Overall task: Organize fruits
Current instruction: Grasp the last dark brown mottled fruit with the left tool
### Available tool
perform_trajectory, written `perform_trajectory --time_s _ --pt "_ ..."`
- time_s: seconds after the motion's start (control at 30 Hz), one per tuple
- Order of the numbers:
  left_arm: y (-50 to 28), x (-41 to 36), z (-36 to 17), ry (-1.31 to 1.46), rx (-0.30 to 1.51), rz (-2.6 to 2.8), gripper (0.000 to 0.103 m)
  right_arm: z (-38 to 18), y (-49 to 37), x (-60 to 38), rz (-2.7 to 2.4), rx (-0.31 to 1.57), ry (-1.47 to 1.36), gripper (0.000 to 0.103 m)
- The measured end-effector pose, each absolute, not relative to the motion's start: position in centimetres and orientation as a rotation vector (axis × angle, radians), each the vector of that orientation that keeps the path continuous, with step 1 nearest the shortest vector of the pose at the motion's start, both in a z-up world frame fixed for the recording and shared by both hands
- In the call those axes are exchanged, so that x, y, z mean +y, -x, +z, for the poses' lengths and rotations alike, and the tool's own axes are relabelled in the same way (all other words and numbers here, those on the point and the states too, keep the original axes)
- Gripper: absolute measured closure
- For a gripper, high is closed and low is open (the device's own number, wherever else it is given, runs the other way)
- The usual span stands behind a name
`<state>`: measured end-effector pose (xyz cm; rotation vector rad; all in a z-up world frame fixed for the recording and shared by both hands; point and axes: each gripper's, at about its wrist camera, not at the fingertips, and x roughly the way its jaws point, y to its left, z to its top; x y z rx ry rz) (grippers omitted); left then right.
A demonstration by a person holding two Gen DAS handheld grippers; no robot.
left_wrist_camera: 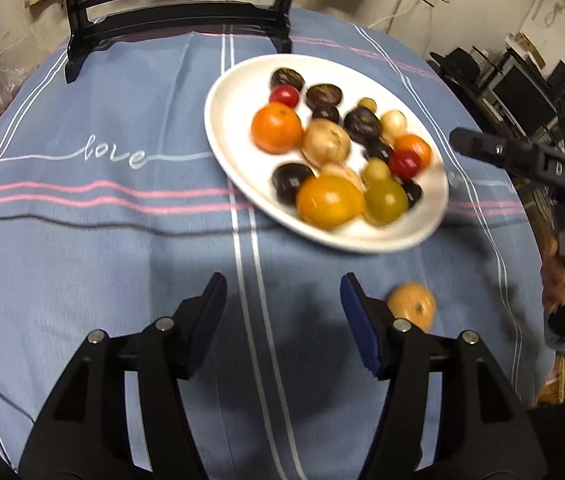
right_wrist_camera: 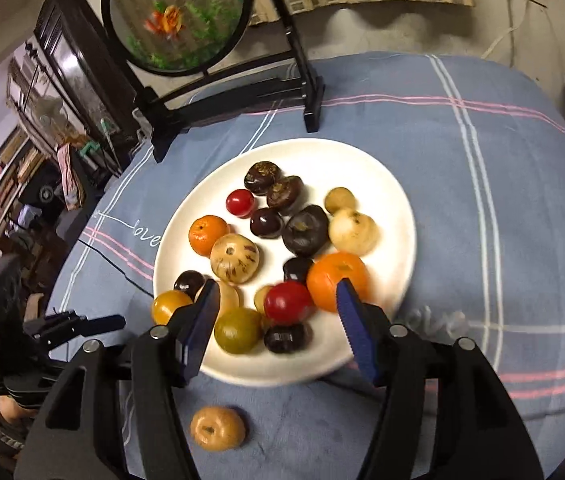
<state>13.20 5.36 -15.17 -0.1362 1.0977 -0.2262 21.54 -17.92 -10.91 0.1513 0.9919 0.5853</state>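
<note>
A: Where do things stand with the fruit?

B: Nearly all of it sits on the white plate [right_wrist_camera: 392, 200] on the blue tablecloth [right_wrist_camera: 482, 184]. I count two oranges, two red tomatoes, several dark plums and some pale and yellow-green pieces, mixed together with no grouping by kind or colour.

A: Anything off the plate?

B: One tan fruit [right_wrist_camera: 218, 428] lies alone on the cloth, just outside the plate's rim at about six o'clock in the right wrist view. In the left wrist view it lies partly behind that gripper's right finger, at about four o'clock from the frame's middle.

A: And the grippers?

B: The right gripper [right_wrist_camera: 276, 308] hangs over the near edge of the plate, fingers spread, with a red tomato [right_wrist_camera: 286, 302] showing between them but not pinched. The left gripper [left_wrist_camera: 282, 304] has its fingers spread over bare cloth, holding nothing.

A: So how far along is it?

B: Early, I judge. If sorting by kind is the aim, the heap is still unsorted, and the stray fruit may be the first piece set apart or the last to go in.
</note>
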Motion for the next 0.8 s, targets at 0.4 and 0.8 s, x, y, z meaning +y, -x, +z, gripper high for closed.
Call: perform_trajectory --time_s 0.4,0.8 --pt "-4.2 -1.6 -16.5 -0.041 1.196 -0.551 0.040 -14.3 -12.4 -23.6 0.512 1.115 -0.262 0.041" --pt "-1.0 -2.6 -19.0 -0.043 1.272 -0.556 0.044 -15.2 -8.7 -23.7 0.536 1.143 -0.267 0.041"
